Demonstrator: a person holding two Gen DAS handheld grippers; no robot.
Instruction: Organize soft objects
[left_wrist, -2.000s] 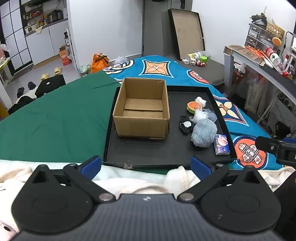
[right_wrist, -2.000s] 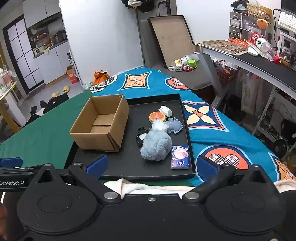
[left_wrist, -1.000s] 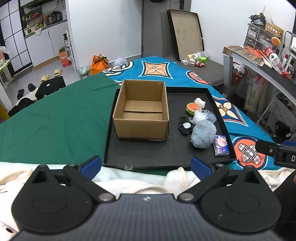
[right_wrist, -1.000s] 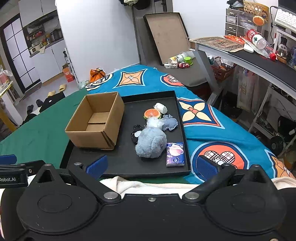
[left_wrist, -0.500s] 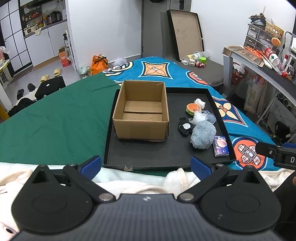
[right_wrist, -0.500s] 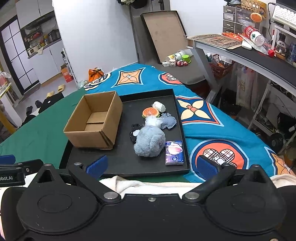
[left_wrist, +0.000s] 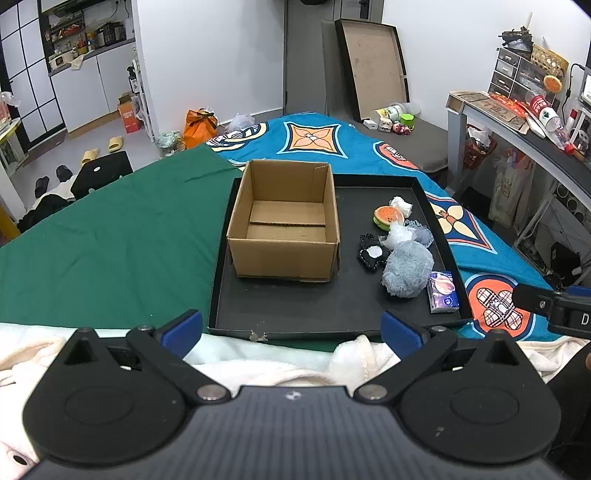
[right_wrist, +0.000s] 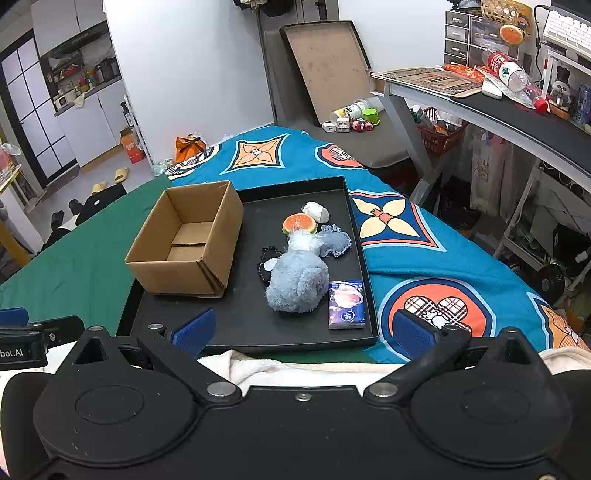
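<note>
One cardboard box (right_wrist: 184, 251); one black tray (right_wrist: 314, 332); two spread, empty grippers (left_wrist: 291, 328)

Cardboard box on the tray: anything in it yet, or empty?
Empty. The cardboard box stands open-topped with only its bare bottom flaps showing; the soft items still lie beside it on the black tray.

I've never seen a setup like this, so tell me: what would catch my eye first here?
Probably the open brown cardboard box, standing empty on the left part of a shallow black tray. Right of it, a fluffy grey-blue plush toy lies among small soft things, with a purple tissue packet beside it. Both blue-padded grippers, left and right, hang open before the tray.
</note>
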